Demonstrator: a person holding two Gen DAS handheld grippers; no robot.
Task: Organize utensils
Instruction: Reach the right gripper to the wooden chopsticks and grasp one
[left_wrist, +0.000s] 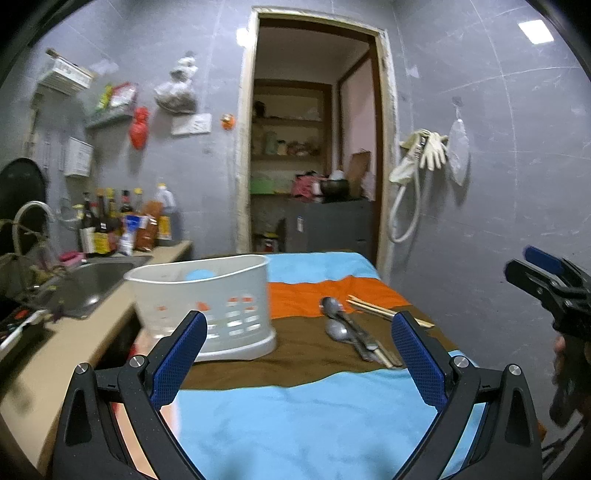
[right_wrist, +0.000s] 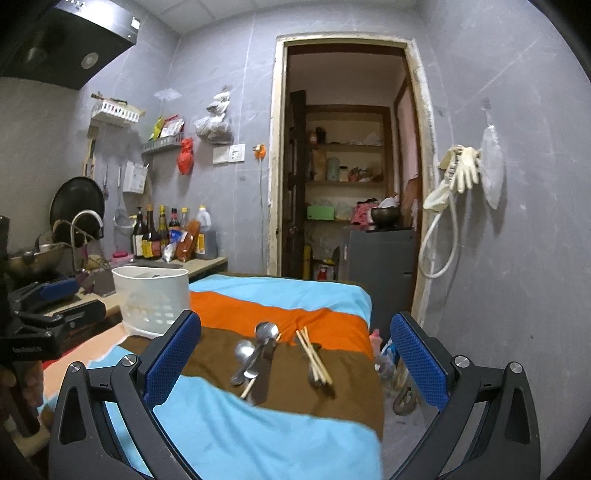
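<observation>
A white slotted utensil holder (left_wrist: 207, 306) (right_wrist: 153, 297) stands at the left edge of a table covered by a blue, orange and brown striped cloth (left_wrist: 295, 417) (right_wrist: 258, 435). Two metal spoons (left_wrist: 338, 321) (right_wrist: 255, 350) lie on the brown stripe with other cutlery. Wooden chopsticks (left_wrist: 384, 312) (right_wrist: 314, 356) lie just right of them. My left gripper (left_wrist: 297, 356) hovers open above the near end of the cloth, with nothing between its fingers. My right gripper (right_wrist: 295, 363) is open too, held above the cloth in front of the spoons and chopsticks.
A steel sink (left_wrist: 88, 284) with a tap and a counter of sauce bottles (right_wrist: 166, 236) lie to the left of the table. An open doorway (left_wrist: 314, 147) leads to shelves behind. Gloves and a hose (right_wrist: 454, 184) hang on the right wall. Bottles (right_wrist: 384, 350) stand on the floor at right.
</observation>
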